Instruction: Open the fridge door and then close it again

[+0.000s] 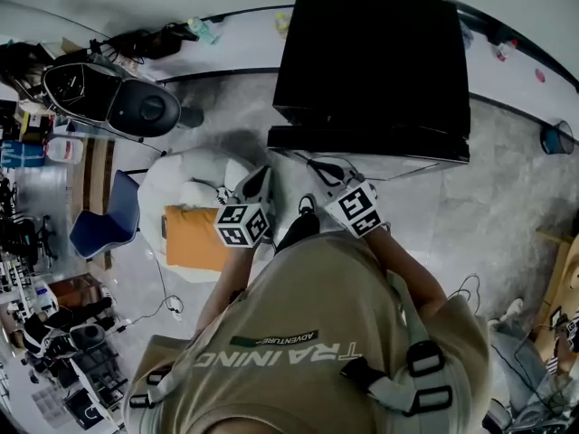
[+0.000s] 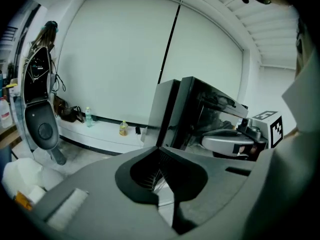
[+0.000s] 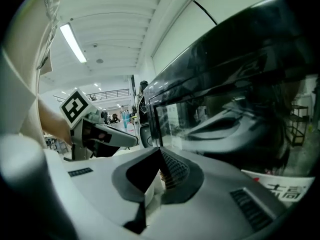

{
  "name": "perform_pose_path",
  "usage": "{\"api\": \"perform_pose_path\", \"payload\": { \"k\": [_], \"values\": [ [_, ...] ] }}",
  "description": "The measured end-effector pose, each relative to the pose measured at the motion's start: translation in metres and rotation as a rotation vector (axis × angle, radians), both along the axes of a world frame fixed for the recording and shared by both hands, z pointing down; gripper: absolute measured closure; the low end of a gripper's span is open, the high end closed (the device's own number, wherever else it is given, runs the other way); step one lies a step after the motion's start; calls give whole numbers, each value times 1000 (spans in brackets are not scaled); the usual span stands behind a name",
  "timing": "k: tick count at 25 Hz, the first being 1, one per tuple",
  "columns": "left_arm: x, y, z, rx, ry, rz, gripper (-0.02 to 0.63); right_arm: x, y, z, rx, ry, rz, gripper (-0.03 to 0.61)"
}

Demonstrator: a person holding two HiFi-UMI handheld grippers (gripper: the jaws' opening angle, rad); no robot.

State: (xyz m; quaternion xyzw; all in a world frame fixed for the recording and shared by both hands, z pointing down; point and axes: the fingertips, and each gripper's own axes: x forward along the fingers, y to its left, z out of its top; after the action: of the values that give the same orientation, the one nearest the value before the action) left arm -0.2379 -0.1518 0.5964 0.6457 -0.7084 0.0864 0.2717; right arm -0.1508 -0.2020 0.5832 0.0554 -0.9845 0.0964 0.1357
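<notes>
One fridge (image 1: 371, 61), upper centre of head view — boxy, glossy black. Your left gripper (image 2: 159, 154) and right gripper (image 3: 160, 156): ribbed jaws pressed together, holding nothing.

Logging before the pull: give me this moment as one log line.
phase: pre-grasp | left gripper: shut, empty | right gripper: shut, empty | fridge door: appears closed
</notes>
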Motion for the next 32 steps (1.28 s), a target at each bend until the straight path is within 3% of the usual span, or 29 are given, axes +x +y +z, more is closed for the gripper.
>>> {"api": "perform_pose_path", "payload": {
  "k": [15, 32],
  "values": [
    [-26, -49, -5, 26, 28, 256, 612, -5, -36, 0, -3, 56, 305, 583],
    [-41, -63, -13, 68, 41, 510, 613, 1, -48, -3, -17, 80, 641, 583]
  ]
}}
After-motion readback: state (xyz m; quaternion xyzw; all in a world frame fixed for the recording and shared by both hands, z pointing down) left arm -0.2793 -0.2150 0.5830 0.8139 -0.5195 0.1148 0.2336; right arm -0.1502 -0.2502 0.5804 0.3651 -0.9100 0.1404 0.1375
